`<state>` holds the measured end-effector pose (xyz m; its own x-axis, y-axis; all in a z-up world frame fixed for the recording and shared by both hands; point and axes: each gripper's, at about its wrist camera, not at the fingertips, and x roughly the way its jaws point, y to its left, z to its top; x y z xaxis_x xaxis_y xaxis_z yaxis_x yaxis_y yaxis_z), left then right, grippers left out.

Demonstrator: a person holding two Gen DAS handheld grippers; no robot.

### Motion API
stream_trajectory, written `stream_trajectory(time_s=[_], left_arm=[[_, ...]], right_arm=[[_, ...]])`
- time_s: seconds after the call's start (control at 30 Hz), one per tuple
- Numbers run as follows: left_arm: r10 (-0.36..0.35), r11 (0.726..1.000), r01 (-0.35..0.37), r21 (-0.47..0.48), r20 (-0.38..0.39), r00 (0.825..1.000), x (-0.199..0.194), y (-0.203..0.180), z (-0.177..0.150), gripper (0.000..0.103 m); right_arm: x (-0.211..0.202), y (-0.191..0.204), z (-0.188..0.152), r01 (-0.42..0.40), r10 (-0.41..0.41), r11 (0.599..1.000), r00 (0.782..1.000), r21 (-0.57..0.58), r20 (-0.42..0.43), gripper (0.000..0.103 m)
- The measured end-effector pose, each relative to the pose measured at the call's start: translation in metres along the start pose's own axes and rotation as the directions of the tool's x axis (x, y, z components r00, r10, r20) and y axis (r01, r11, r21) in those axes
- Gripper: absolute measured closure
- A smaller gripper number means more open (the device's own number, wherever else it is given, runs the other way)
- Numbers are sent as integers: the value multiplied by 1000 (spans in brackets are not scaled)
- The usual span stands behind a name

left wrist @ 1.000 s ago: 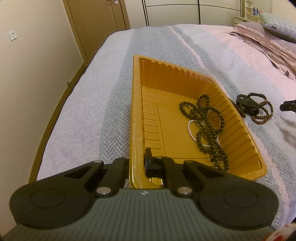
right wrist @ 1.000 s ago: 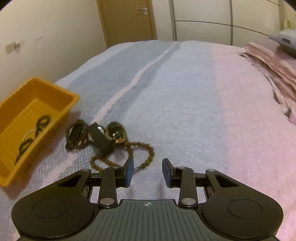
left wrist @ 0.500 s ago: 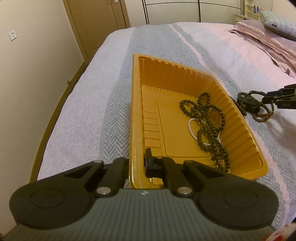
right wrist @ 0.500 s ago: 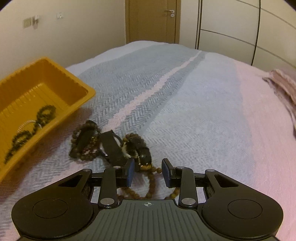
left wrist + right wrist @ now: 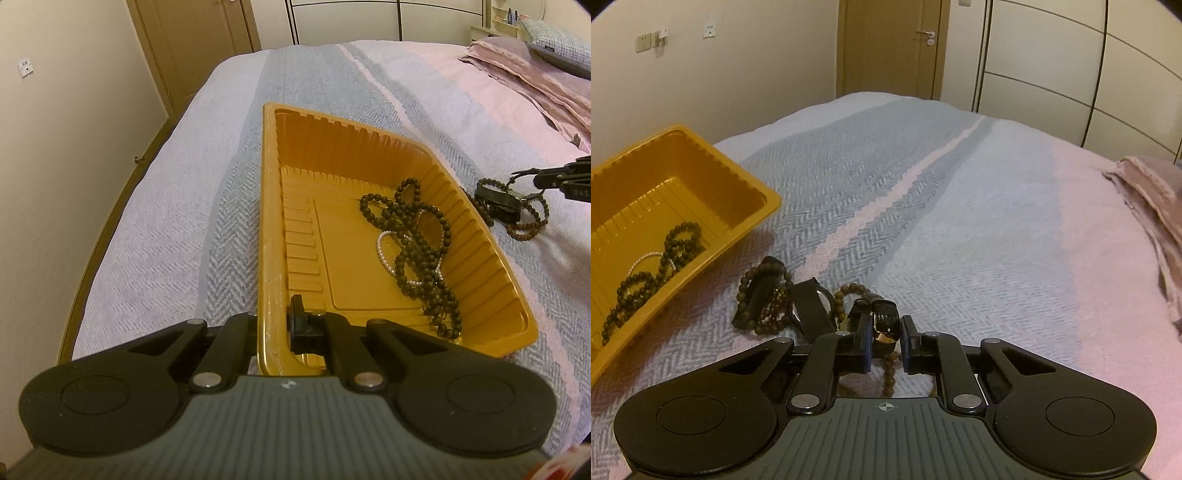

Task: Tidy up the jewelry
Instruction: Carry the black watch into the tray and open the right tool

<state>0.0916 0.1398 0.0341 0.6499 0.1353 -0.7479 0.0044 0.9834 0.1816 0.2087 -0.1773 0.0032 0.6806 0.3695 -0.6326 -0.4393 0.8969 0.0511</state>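
**Jewelry on the bed: tray part-filled, one pile still outside**

Item 1. Orange tray (image 5: 369,147), ribbed plastic, lying on the striped bedspread (image 5: 155,240) of the bed. Your left gripper (image 5: 275,325) is clamped tight on the tray's near left rim, one finger inside the wall and one outside it.

Item 2. Dark bead necklace (image 5: 417,240), a long strand heaped in loops on the right half of the tray floor, reaching toward the near right corner.

Item 3. Pearl bracelet (image 5: 384,247), small and white, lying under and among the dark beads in the same part of the tray.

Item 4. Loose pile on the bedspread, just beside the tray's right wall and outside it. It holds a brown bead strand (image 5: 746,295), a watch with a black strap (image 5: 812,310) and a glossy black leather strap (image 5: 886,317), all tangled together and touching.

Item 5. Your right gripper (image 5: 885,345), set at the near end of that pile. Its jaws have just been closing and now stand narrow, with the glossy strap and a few brown beads between them. You cannot tell from either view whether the pads already press on the strap.

Item 6. Surroundings: a folded pink blanket (image 5: 1145,206) at the far right of the bed, a wooden door (image 5: 890,48) and wardrobe panels beyond it.
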Motion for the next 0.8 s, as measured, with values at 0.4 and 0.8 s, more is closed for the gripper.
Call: stream_trajectory(time_s=[0.4,0.8], left_arm=[[-1,1000,1,1,4,1000,-1,0,1,101],[-3,1000,3,3,7,1000,-2,0,2,101]], right_arm=[[-37,3,10,-8,8,1000,1000,-3,4,88],[-69,80,52,-308,310,951,948,-34,74,88]])
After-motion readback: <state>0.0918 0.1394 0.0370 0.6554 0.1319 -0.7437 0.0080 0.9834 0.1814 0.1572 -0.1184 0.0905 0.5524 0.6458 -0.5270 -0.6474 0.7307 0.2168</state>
